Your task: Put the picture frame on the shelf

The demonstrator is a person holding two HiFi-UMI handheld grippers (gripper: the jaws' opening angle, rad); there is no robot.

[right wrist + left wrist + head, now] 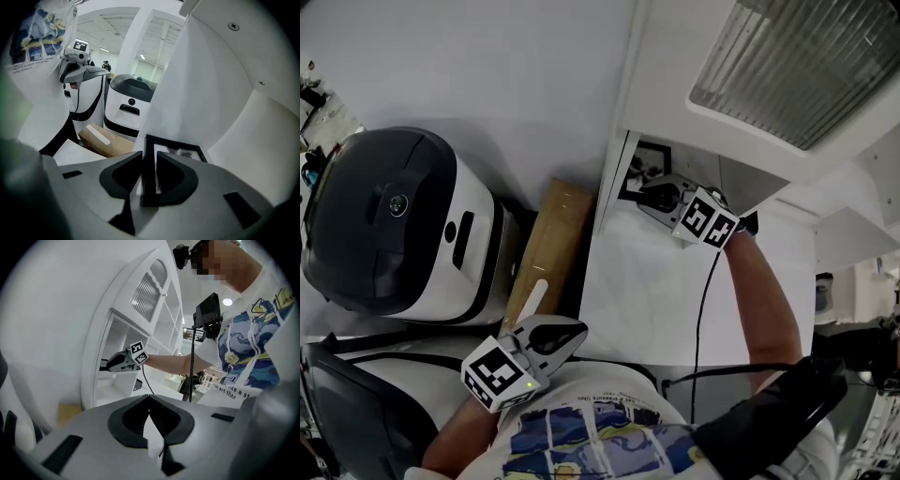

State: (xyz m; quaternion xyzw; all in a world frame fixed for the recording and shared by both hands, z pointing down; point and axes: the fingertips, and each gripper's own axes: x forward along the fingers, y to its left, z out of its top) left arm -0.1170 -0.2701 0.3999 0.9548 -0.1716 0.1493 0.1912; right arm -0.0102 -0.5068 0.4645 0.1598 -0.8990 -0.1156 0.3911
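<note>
A black picture frame (645,161) stands upright inside the white shelf (613,178), just past its left side wall. My right gripper (649,195) reaches into that compartment and is shut on the frame's near edge. In the right gripper view the frame (176,152) sits edge-on between the jaws of the right gripper (150,158), with the shelf's inner wall (225,89) curving overhead. My left gripper (572,335) hangs low by the person's shirt, shut with nothing in it. In its own view the left gripper (150,398) has its tips touching.
A large black-and-white appliance (384,225) stands left of the shelf, with a brown cardboard box (548,248) between them. Above the compartment is a ribbed glass door (806,56). A white surface (647,291) lies below my right arm, and a cable hangs from it.
</note>
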